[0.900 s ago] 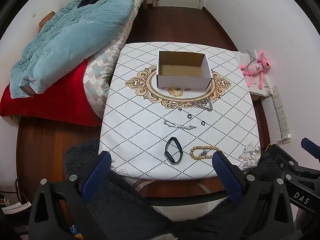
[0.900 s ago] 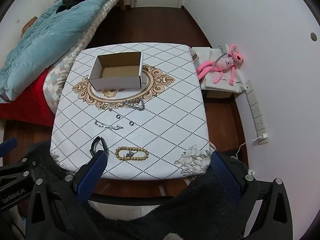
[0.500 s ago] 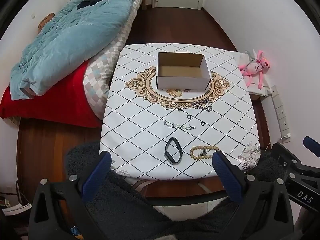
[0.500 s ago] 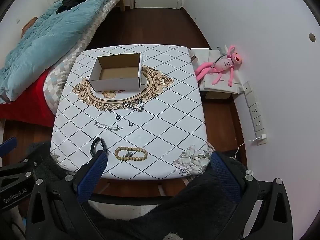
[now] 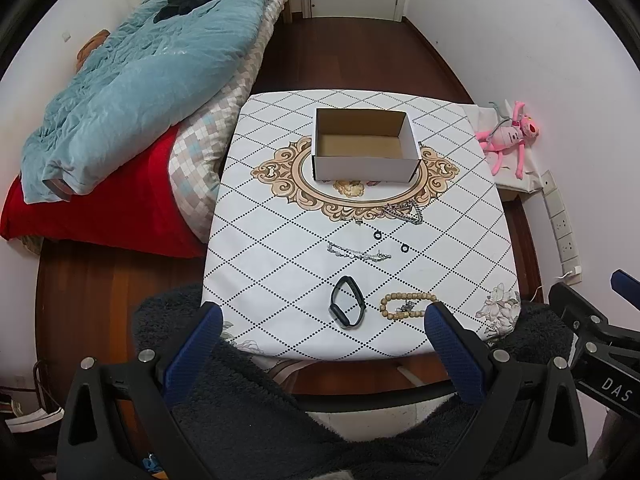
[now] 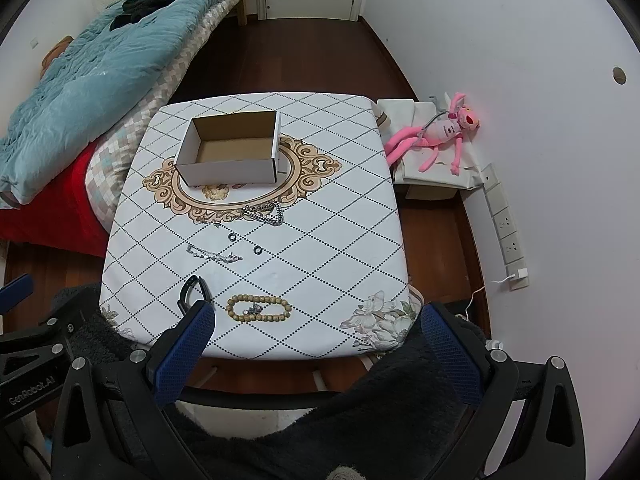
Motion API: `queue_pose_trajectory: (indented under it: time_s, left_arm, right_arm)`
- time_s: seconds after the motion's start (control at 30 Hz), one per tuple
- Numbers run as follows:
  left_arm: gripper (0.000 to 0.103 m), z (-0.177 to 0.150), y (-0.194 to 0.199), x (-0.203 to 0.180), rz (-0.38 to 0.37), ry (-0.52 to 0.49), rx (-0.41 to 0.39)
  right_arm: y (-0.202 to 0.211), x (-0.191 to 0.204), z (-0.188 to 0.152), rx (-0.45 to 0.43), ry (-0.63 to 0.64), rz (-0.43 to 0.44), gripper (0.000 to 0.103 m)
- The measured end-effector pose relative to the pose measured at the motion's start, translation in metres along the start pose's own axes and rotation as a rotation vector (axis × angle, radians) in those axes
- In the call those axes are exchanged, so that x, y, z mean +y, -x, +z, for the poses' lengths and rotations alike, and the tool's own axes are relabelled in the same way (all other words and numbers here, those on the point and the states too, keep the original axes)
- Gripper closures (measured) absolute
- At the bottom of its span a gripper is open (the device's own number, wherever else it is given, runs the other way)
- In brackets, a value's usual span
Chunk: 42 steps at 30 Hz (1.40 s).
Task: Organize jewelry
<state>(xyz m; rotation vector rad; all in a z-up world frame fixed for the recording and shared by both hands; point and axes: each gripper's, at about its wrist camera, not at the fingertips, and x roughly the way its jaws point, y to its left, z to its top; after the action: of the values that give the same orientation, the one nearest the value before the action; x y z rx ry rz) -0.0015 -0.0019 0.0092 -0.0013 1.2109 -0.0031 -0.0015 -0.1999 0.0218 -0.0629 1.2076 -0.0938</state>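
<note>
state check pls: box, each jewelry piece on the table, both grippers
cardboard box: open-topped, empty, upright on table.
black band: loose on table, untouched.
wooden bead bracelet: flat near front edge.
thin silver chain: stretched out, loose.
chunky silver chain: bunched before the box.
two small black rings: apart, flat.
left gripper: open, empty.
right gripper: open, empty.

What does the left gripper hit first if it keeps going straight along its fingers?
Probably the near part of the table, around the black band and wooden bead bracelet lying between the open fingers of the left gripper. Depth is unclear; it is well above the tabletop.
</note>
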Motion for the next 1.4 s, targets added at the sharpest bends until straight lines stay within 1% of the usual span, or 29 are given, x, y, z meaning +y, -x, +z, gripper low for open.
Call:
queue_pose_trajectory:
  time_s: [1.4]
  left_arm:
    - [0.0, 0.003, 0.011, -0.003, -0.005, -0.007, -0.022]
  right_arm:
    - [0.012, -0.005, 0.005, -0.015, -0.006, -0.011, 0.0]
